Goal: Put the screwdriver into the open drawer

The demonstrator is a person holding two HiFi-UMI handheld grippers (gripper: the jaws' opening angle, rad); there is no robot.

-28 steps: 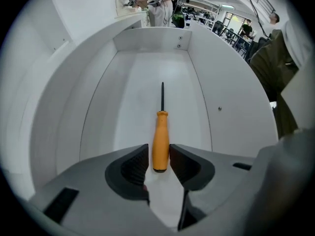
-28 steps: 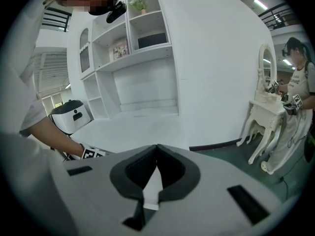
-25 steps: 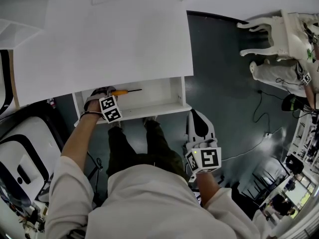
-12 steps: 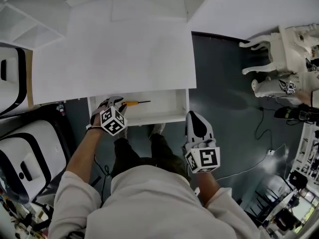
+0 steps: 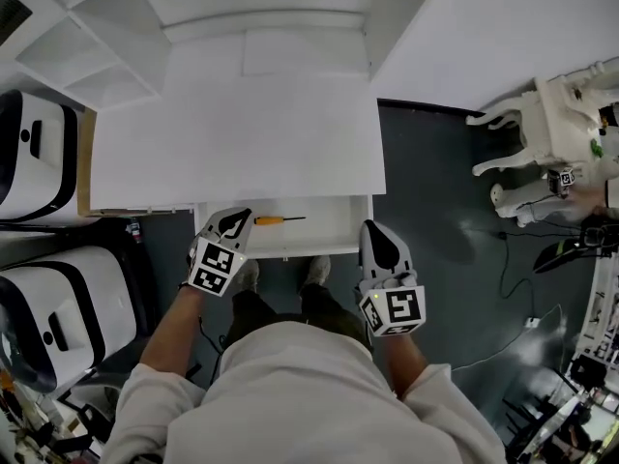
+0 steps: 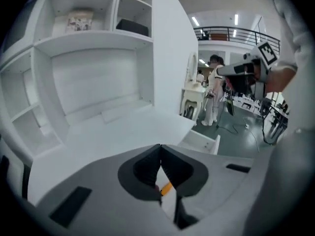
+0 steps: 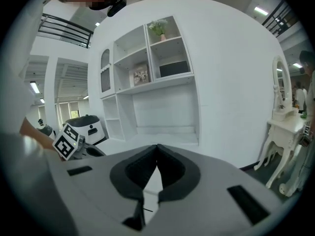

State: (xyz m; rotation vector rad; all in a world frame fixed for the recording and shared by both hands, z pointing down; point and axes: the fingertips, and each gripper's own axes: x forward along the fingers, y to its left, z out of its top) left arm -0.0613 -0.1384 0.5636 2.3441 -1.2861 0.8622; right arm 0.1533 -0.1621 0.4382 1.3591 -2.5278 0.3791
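So the screwdriver (image 5: 279, 220) was lying flat inside the open drawer (image 5: 338, 230), in its left half. The orange handle pointed toward my left side and the thin dark shaft ran off to the right, about parallel with the drawer front. As far as the job goes, I'd call that done.

The left gripper (image 5: 236, 220) was up over the drawer's left end, just beside the handle but not on it. Its jaws had just snapped closed, and in the left gripper view the left gripper (image 6: 160, 149) had its pads meeting at the tips with nothing pinched. The bit of orange (image 6: 166, 187) showing in the gap was just the handle lying below. The right gripper (image 5: 378, 238) sat off the drawer's right corner, and in its own view (image 7: 157, 150) the jaws were together and empty too.

If I had to pick it up again, I'd guess it's light and totally stiff, nothing fragile about it. The shaft looked skinny and probably slick, so I'd skip that. I'd come straight down and close across the fat middle of the handle, with the jaws square to its length. A round handle might roll away if only one pad touched first.
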